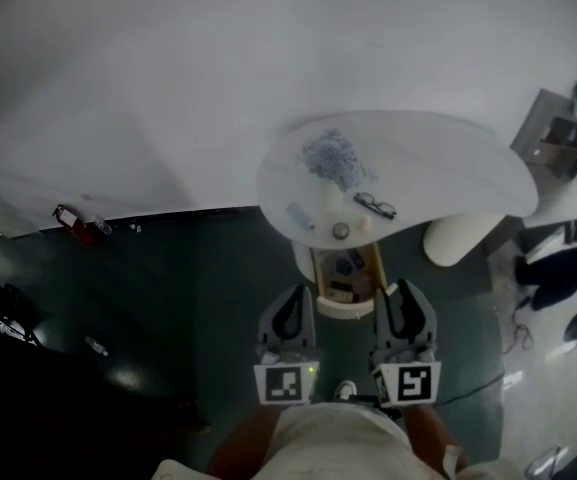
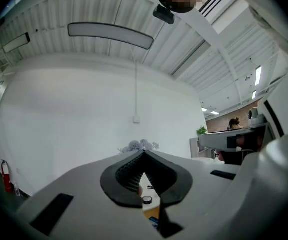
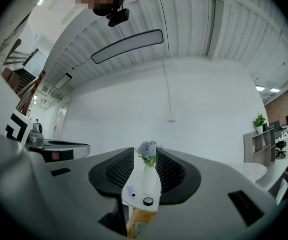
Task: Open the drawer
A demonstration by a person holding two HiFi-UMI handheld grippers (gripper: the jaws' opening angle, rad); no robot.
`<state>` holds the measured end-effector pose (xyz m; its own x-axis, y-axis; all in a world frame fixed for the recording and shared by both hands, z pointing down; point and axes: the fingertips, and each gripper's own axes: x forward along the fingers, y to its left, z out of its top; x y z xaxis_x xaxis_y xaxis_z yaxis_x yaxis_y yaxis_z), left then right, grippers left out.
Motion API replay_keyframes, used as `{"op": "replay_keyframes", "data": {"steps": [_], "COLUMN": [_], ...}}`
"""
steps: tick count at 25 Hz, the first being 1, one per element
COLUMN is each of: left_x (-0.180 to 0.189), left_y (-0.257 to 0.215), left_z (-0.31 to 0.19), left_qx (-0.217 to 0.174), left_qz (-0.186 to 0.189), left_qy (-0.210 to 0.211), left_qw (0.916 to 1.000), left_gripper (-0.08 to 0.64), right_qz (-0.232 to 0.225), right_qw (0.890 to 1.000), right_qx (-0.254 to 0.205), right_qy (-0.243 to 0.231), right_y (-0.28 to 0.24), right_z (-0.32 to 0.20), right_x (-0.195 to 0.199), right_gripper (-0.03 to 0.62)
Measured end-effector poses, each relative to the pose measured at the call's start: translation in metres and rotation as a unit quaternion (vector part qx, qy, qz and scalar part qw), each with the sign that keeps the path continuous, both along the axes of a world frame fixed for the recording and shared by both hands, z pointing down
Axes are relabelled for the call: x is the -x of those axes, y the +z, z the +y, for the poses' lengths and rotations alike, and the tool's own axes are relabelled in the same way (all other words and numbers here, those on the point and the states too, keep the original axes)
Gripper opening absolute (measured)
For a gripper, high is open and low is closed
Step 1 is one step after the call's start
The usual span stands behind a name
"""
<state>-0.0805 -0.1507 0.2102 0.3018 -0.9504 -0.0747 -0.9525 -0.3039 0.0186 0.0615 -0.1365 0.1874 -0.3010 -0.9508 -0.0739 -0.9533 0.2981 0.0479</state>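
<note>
In the head view the drawer [image 1: 346, 276] under the white oval table [image 1: 448, 158] stands pulled out, with its wooden inside and a few small items showing. My left gripper [image 1: 290, 293] and right gripper [image 1: 400, 290] hover level just in front of it, one on each side, touching nothing. In the left gripper view the left gripper [image 2: 144, 154] has its fingertips meeting, shut on nothing. In the right gripper view the right gripper [image 3: 144, 154] is open, and the gap frames a white vase of flowers [image 3: 146, 176] far off on the table.
On the table lie the flowers [image 1: 333, 158], a pair of glasses [image 1: 375, 205] and small round items. A white stool [image 1: 458, 236] stands right of the drawer. A red fire extinguisher [image 1: 73, 223] sits by the wall, and a person [image 1: 568, 268] is at far right.
</note>
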Motion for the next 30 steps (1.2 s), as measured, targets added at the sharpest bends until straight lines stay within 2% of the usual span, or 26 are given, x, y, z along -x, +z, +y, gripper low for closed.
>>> {"op": "replay_keyframes", "data": {"steps": [5, 8, 12, 18, 21, 24, 30], "left_x": [-0.003, -0.005, -0.004, -0.008, -0.010, -0.009, -0.010], "left_y": [-0.014, -0.014, -0.012, -0.012, -0.011, -0.015, -0.017], "left_z": [-0.001, -0.002, -0.001, -0.003, -0.001, 0.001, 0.005], "left_qx": [-0.015, -0.009, -0.005, -0.010, -0.013, -0.017, -0.012], "left_qz": [-0.007, -0.005, -0.005, 0.003, -0.007, 0.005, -0.004], "left_qy": [0.017, 0.024, 0.024, 0.019, 0.016, 0.003, -0.003], "left_qw": [0.9997, 0.9997, 0.9997, 0.9998, 0.9998, 0.9998, 0.9999], "left_gripper": [0.003, 0.003, 0.003, 0.003, 0.003, 0.003, 0.003], "right_qz": [-0.001, 0.005, 0.005, 0.013, 0.006, 0.016, 0.022], "right_qw": [1.000, 0.999, 1.000, 1.000, 1.000, 1.000, 0.999], "right_qx": [-0.020, -0.033, -0.029, -0.018, -0.007, -0.006, -0.007], "right_qy": [0.002, -0.005, -0.008, -0.009, -0.018, -0.025, -0.027], "right_y": [-0.014, -0.017, -0.018, -0.015, -0.010, -0.007, -0.006], "right_z": [0.002, 0.001, 0.003, -0.001, 0.000, 0.001, -0.003], "right_x": [0.004, 0.010, 0.012, 0.007, 0.010, 0.010, 0.007], "right_gripper": [0.123, 0.123, 0.117, 0.006, 0.006, 0.006, 0.005]}}
